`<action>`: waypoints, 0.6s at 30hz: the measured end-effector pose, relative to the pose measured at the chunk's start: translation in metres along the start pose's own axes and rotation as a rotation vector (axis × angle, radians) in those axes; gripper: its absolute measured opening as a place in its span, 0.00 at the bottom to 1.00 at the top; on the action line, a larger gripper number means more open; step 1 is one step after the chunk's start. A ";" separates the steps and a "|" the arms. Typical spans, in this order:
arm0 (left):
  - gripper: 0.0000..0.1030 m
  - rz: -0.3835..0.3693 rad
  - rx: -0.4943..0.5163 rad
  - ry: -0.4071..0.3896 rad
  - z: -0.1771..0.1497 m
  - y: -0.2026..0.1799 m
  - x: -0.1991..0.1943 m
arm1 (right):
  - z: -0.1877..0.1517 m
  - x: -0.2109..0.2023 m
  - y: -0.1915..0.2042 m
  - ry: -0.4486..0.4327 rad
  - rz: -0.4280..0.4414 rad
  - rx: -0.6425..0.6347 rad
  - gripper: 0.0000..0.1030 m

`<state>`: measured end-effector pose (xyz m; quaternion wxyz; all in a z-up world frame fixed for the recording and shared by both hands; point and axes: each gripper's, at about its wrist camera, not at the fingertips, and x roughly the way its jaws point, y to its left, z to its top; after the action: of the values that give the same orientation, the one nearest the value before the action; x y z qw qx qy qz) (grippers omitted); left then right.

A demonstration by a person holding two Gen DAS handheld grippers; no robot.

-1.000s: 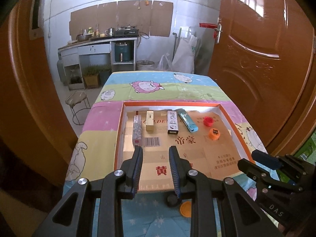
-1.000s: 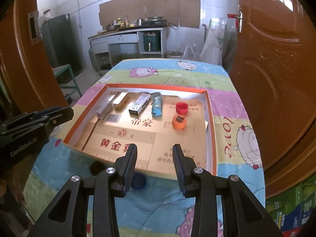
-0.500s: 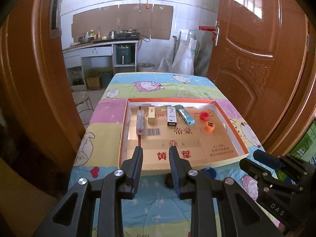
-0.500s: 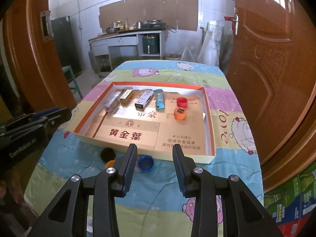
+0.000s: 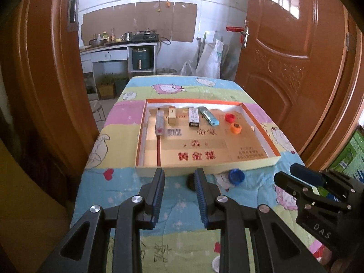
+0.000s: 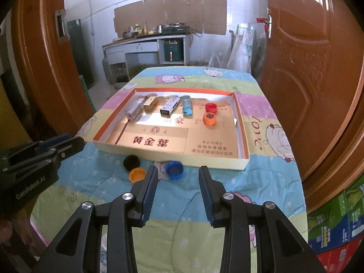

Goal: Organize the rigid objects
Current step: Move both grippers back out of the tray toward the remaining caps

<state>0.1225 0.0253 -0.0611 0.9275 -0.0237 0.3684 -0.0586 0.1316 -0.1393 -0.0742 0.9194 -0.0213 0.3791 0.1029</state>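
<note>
A shallow cardboard tray (image 6: 241,157) with an orange rim is seen lying on a counter (image 6: 186,195) covered by a cartoon-sheep cloth, on which the word "love" is printed at the right edge. Along the tray's far side, from left to right, 4 small boxes are laid in a row: a clear and pink box (image 6: 134,109), a gold box (image 6: 150,103), a black and white box (image 6: 168,106) and a light blue box (image 6: 187,105). Further right, still inside the tray, a red cap (image 6: 211,107) and an orange cap (image 6: 209,118) are set close together. The tray floor is printed with large red Chinese characters reading "黄金葉", and a barcode is shown in the left wrist view; the smaller print is not legible. On the cloth just in front of the tray, 3 more caps are found, from left to right a black cap (image 6: 132,162), a smaller orange cap (image 6: 137,174) and a blue cap (image 6: 174,169). The left claw (image 5: 179,183) is held spread over the cloth with nothing between its jaws, and "GenRobot.AI" is read on its body in the right wrist view. The right claw (image 6: 178,178) is likewise spread and empty, near the blue cap, and "DAS" is read on its side.
</note>
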 end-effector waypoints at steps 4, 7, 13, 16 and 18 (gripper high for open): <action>0.27 -0.015 0.014 0.006 -0.014 -0.004 -0.002 | -0.008 -0.003 0.000 0.004 -0.003 0.003 0.37; 0.27 -0.037 0.033 0.013 -0.028 -0.008 -0.003 | -0.014 -0.005 -0.001 0.005 -0.007 0.007 0.37; 0.27 -0.090 0.092 0.036 -0.062 -0.027 -0.004 | -0.025 -0.007 -0.003 0.011 -0.008 0.013 0.37; 0.27 -0.119 0.116 0.050 -0.079 -0.035 -0.003 | -0.030 -0.008 -0.002 0.013 -0.009 0.012 0.37; 0.27 -0.133 0.131 0.060 -0.088 -0.040 -0.002 | -0.033 -0.010 -0.002 0.012 -0.011 0.014 0.37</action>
<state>0.0570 -0.0141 -0.1205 0.9098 0.0144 0.3888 -0.1447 0.1027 -0.1469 -0.0908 0.9178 -0.0178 0.3851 0.0951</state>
